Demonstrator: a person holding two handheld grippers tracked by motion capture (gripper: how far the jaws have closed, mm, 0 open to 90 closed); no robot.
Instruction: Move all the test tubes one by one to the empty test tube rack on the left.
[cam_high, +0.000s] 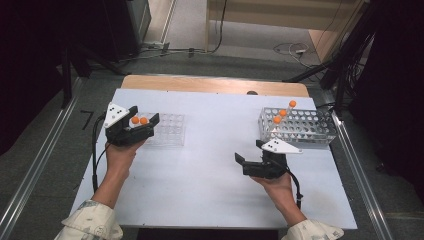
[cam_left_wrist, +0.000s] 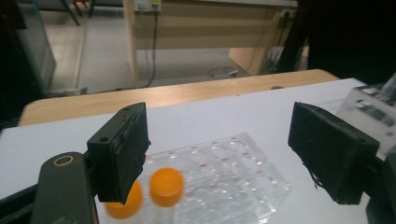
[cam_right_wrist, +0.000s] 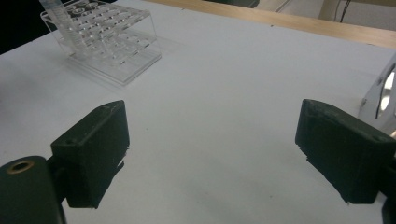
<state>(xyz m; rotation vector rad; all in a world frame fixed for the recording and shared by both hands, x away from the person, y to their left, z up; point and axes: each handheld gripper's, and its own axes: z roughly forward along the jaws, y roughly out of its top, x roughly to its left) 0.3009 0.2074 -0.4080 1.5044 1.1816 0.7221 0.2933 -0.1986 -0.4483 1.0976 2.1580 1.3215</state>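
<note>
My left gripper (cam_high: 144, 115) hovers over the left end of a low clear rack (cam_high: 167, 129), jaws wide apart. Two orange-capped tubes (cam_high: 139, 120) stand in that rack under the jaws. In the left gripper view the left gripper (cam_left_wrist: 224, 144) is open, and the two orange caps (cam_left_wrist: 166, 186) sit low beside its left jaw, touched by neither pad. My right gripper (cam_high: 250, 151) is at the table's middle right, pointing left. In the right gripper view the right gripper (cam_right_wrist: 215, 158) stands open over bare white table, nothing between its jaws.
A taller perforated rack (cam_high: 300, 127) at the back right holds three slanted orange-capped tubes (cam_high: 283, 112). The white table top (cam_high: 210, 190) has a wooden strip (cam_high: 215, 84) along its far edge. The clear rack (cam_right_wrist: 107, 42) lies ahead and left of the right gripper.
</note>
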